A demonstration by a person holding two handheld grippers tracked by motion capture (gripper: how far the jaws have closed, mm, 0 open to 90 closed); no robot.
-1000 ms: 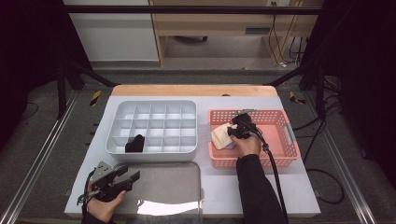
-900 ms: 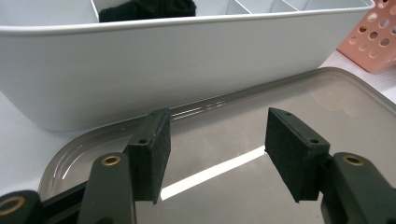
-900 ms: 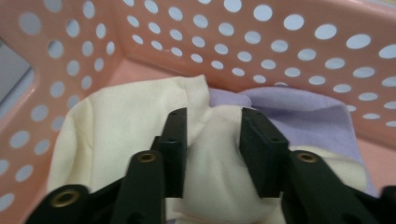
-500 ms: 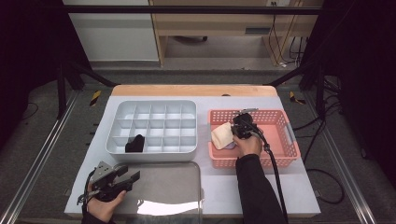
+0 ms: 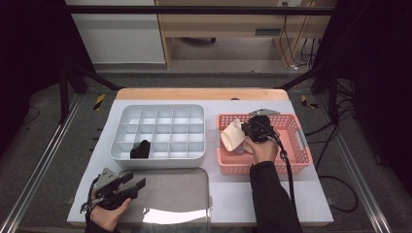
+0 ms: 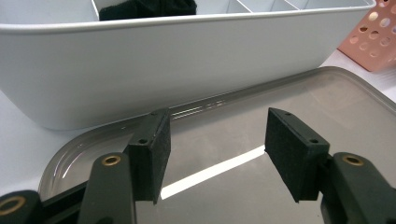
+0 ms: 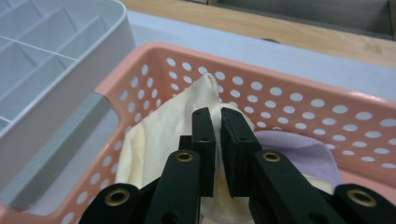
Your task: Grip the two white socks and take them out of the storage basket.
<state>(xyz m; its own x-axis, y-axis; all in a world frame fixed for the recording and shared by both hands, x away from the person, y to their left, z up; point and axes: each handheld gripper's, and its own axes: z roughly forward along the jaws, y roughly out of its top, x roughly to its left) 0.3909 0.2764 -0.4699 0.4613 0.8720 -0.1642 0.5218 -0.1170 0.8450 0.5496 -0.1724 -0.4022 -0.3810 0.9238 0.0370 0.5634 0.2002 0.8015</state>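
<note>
My right gripper [image 5: 244, 130] [image 7: 217, 123] has just been closing and is now shut on a pale yellow cloth [image 5: 232, 135] [image 7: 159, 135], held up inside the pink perforated basket [image 5: 297, 145] [image 7: 327, 109]. A lilac cloth [image 7: 299, 144] lies beneath it in the basket. At the front left, my left gripper [image 5: 136, 183] [image 6: 215, 144] hovers open over the grey metal tray [image 5: 180, 194] [image 6: 289, 98], nothing between its pads. A black cloth [image 5: 141, 149] [image 6: 144, 8] sits in a front-left cell of the white divided box [image 5: 158, 131] [image 6: 140, 60].
The white box stands left of the pink basket, with the tray in front of the box. A wooden strip [image 5: 199, 93] runs along the table's far edge. The right gripper's cable [image 5: 287, 170] trails over the basket's front rim.
The right gripper has closed on the yellow cloth and lifted it slightly within the basket. The left gripper has stayed where it was.
</note>
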